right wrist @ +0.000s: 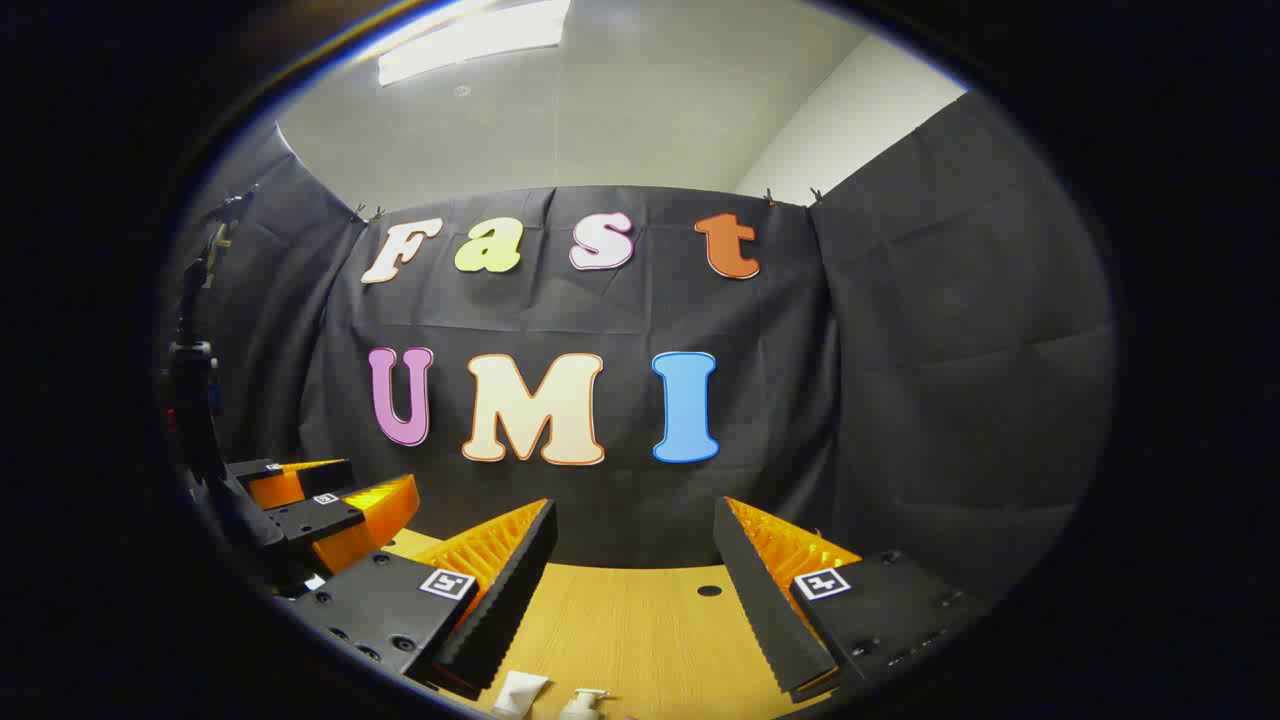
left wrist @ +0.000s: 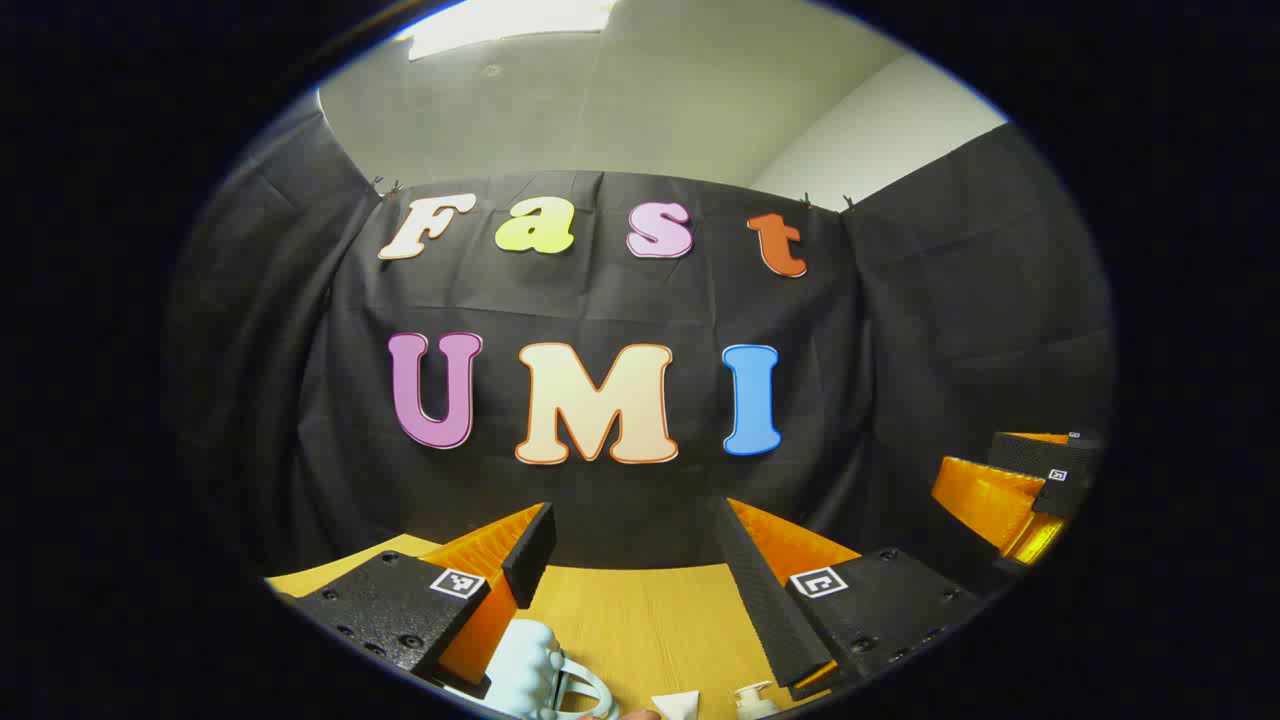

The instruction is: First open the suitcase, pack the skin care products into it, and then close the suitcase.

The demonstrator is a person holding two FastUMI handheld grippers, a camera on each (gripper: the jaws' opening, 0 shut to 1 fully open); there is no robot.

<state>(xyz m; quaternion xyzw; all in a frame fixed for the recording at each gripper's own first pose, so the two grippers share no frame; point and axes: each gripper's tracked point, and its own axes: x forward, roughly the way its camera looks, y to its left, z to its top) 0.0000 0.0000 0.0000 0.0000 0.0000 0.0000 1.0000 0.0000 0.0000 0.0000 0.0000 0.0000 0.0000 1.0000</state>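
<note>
While both grippers hover level above the wooden table [right wrist: 640, 625], the left gripper [left wrist: 635, 560] and right gripper [right wrist: 635, 560] gape wide, holding nothing, probably readying to start. Skin care products, a tube [right wrist: 520, 692] and pump bottle [right wrist: 583, 705], sit at six o'clock beside a pale suitcase [left wrist: 525, 665].

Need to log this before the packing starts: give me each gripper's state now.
Left gripper: open, holding nothing, above the table.
Right gripper: open, holding nothing.
</note>
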